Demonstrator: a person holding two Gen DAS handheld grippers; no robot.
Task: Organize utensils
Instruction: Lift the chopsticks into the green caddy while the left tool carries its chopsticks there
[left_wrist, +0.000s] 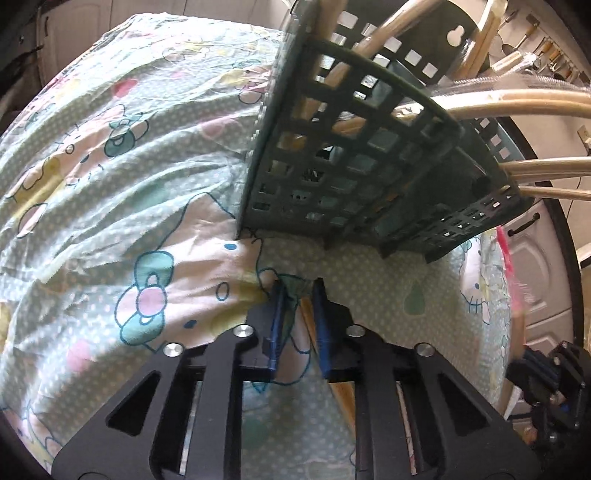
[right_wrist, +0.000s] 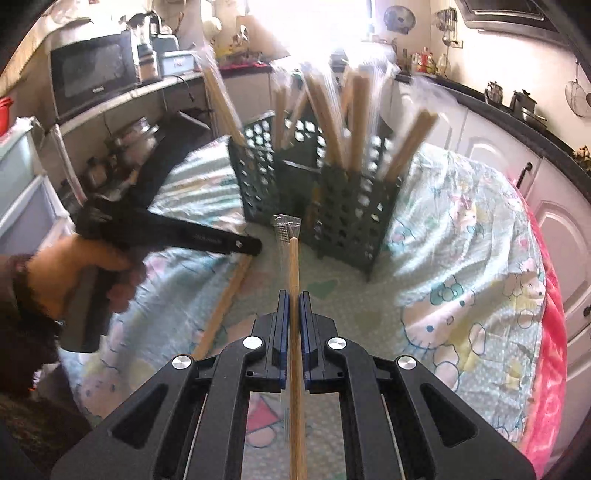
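A dark green lattice utensil holder stands on the patterned cloth, with several wrapped wooden chopstick pairs upright in it; it fills the upper right of the left wrist view. My right gripper is shut on a wrapped wooden chopstick pair that points at the holder. My left gripper is open just above another wooden chopstick pair lying on the cloth; that pair shows in the right wrist view, under the left gripper.
The table carries a cartoon-print cloth with a red edge at the right. White cabinets stand beyond it, and a microwave on a counter at the left.
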